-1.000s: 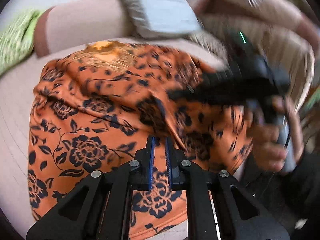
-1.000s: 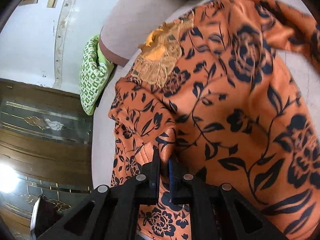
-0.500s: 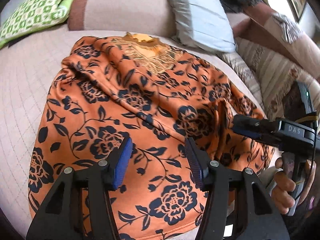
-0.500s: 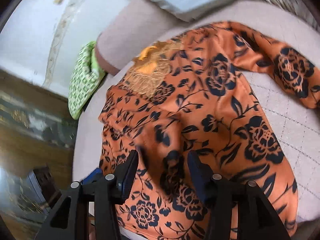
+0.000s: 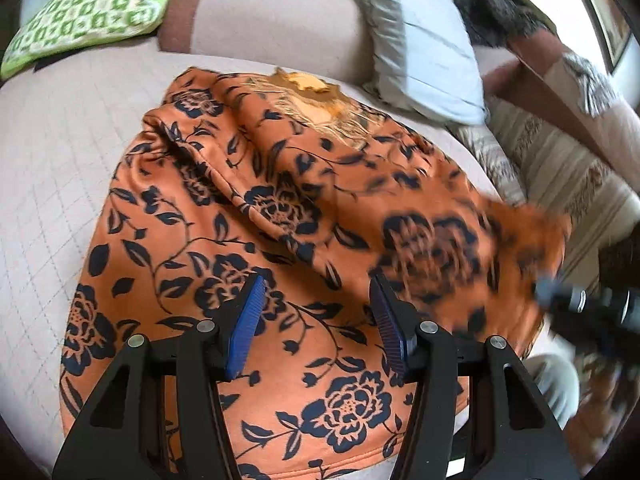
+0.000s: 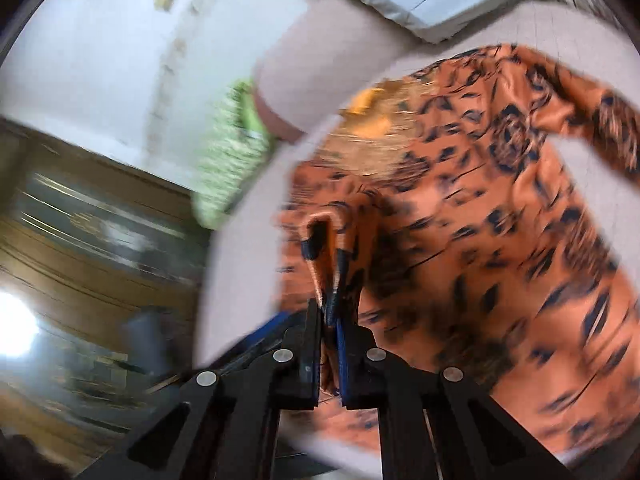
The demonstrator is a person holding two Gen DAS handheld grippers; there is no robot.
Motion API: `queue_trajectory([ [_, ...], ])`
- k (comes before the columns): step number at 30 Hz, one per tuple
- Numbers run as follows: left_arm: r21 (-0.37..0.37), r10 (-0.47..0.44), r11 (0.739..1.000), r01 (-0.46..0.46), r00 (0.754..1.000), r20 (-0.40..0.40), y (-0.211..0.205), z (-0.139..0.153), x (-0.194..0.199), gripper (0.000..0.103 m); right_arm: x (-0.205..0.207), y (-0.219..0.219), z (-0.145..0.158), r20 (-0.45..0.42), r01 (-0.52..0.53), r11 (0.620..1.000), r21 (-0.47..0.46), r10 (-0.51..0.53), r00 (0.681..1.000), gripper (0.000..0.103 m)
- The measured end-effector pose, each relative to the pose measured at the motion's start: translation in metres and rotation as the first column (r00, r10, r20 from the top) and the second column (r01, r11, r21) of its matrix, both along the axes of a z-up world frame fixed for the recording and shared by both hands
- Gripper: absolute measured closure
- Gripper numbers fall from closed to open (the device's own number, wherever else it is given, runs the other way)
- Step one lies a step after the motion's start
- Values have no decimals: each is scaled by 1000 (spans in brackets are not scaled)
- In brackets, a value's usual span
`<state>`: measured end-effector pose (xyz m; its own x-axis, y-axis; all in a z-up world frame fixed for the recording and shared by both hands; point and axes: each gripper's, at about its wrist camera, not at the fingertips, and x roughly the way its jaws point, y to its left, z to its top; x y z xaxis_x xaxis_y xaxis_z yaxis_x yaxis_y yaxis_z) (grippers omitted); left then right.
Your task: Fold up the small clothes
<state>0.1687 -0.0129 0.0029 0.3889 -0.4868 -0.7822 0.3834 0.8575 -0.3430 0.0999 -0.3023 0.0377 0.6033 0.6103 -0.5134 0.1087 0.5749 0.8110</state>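
Blouse [image 5: 280,216] fold pinched by right gripper [image 6: 329,312]; left gripper [image 5: 316,312] spread wide above it.

My left black two-finger gripper with blue ribbed pads [image 5: 316,312] hovers with its jaws spread wide, nothing between the pads [image 5: 244,320], both fingers pointing forward and slightly down. My right black two-finger gripper [image 6: 329,320] has its jaws pressed nearly together, pinching a fold of the orange cloth with black flowers [image 6: 480,240] that rises between the fingertips. From the left wrist view the right gripper [image 5: 576,300] shows only as a dark blur at the right edge, so I cannot make out the hand that holds it.
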Motion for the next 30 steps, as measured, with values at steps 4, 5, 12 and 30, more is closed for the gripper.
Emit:
queue_trajectory([
  [4,-3,56,998,-56,998,-23,13,0,10,50,-16,4,-43,-145,28,992,-125,-46,988,97],
  [5,-1,69,998,-69,997,-22,17,1,12,50,-13,4,-58,-207,21,984,-179,-59,976,97],
  [12,-65,244,966,-250,966,-89,73,6,38,50,-35,-1,7,27,132,913,-387,-132,991,85],
  [30,-193,416,831,-521,814,-405,115,-43,207,50,252,91,15,-31,-381,875,-299,390,920,42],
])
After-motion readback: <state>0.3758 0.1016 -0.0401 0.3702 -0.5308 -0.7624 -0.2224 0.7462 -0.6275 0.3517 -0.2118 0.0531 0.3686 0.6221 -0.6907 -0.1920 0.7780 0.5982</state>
